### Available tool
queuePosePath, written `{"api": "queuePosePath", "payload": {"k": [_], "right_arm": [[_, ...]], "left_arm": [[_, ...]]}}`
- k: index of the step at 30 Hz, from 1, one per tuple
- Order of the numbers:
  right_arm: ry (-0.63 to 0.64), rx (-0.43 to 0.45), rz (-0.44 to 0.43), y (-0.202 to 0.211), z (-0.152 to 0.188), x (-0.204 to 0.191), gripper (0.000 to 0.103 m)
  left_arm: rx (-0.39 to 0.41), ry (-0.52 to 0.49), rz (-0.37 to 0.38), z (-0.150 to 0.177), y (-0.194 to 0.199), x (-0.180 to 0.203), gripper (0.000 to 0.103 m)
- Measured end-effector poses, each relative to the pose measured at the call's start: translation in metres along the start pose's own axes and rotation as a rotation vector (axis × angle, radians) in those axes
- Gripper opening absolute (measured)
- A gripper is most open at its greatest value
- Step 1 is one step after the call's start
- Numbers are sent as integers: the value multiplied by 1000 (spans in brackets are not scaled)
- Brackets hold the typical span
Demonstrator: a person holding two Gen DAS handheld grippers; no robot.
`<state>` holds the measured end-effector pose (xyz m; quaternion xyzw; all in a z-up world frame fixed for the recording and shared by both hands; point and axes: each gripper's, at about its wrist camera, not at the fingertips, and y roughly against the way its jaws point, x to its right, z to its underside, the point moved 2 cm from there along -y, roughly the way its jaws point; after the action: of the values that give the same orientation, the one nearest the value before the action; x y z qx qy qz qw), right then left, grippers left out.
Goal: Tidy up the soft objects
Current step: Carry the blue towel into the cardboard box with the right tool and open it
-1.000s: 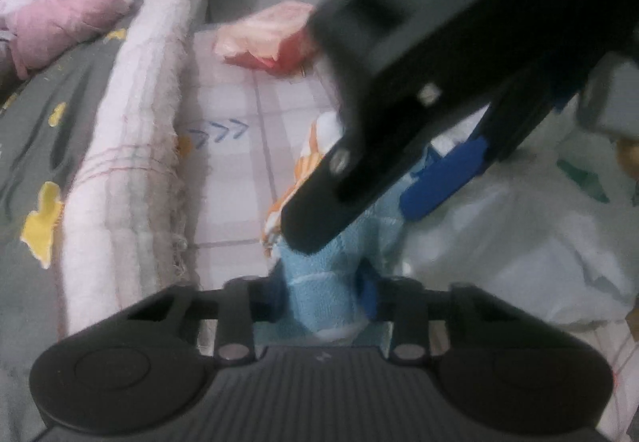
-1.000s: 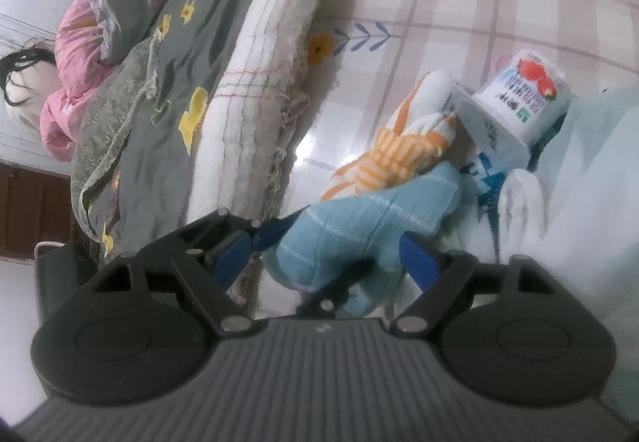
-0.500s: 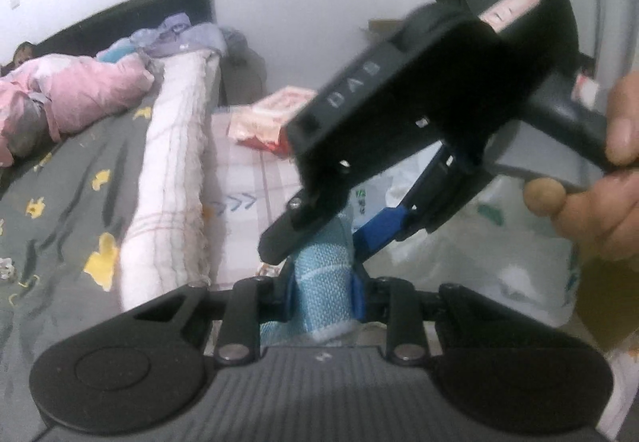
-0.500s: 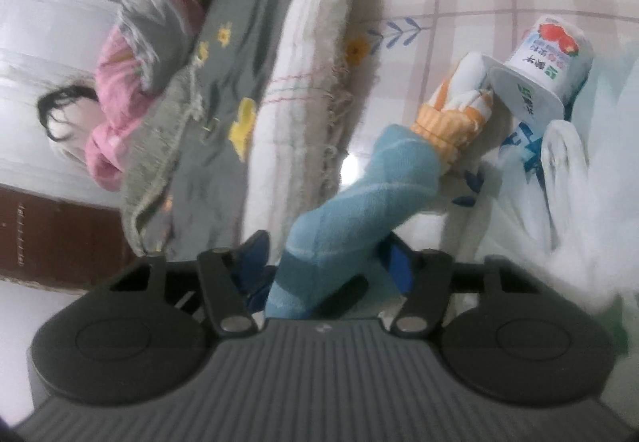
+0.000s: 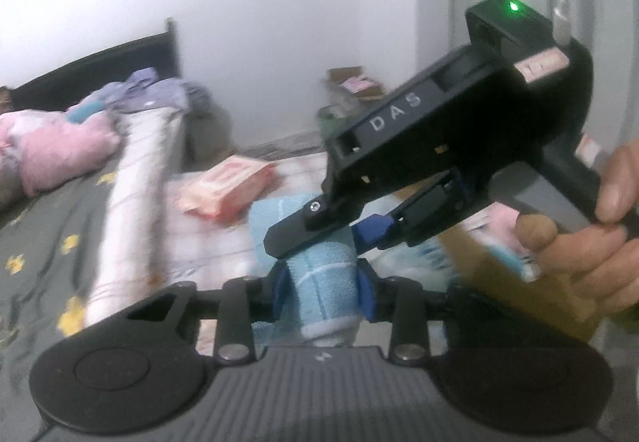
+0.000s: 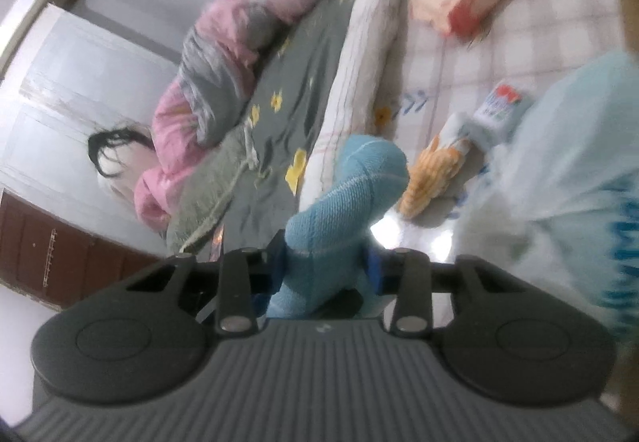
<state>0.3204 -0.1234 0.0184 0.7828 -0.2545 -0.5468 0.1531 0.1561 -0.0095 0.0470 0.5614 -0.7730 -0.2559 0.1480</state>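
Note:
A light blue sock (image 5: 325, 282) is held by both grippers and lifted off the floor. My left gripper (image 5: 323, 292) is shut on its cuff end. My right gripper (image 6: 325, 266) is shut on the same blue sock (image 6: 347, 198), whose free end sticks up past the jaws. In the left wrist view the right gripper (image 5: 343, 232) crosses just above the left one. An orange striped sock (image 6: 433, 178) lies on the floor below, beside a yogurt cup (image 6: 499, 106).
A bed with a grey flowered sheet (image 6: 271, 146), a rolled white blanket (image 5: 135, 194) and pink bedding (image 6: 239, 14) is at the left. A pink-red packet (image 5: 227, 190) lies on the checked floor. A white plastic bag (image 6: 567, 162) and a cardboard box (image 5: 515, 278) are at the right.
Both grippers have lifted the blue sock up from the floor. The right gripper closed on it. The views now tilt up, showing the wall and the far bed.

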Motion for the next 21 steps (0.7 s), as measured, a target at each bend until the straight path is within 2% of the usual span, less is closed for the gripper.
{"api": "queuePosePath", "payload": {"k": [5, 10, 16, 19, 21], "right_arm": [[-20, 101, 48, 66, 11, 32, 29], [-50, 211, 176, 139, 26, 70, 28], [8, 354, 425, 234, 38, 95, 28], [113, 359, 607, 262, 38, 97, 28], [213, 314, 760, 265, 36, 98, 28]], "left_arm": [[20, -2, 141, -11, -6, 42, 58], [14, -10, 232, -11, -14, 67, 64], [-17, -2, 247, -3, -25, 71, 68], [-31, 23, 231, 1, -31, 61, 70], [-35, 40, 217, 4, -27, 57, 70]]}}
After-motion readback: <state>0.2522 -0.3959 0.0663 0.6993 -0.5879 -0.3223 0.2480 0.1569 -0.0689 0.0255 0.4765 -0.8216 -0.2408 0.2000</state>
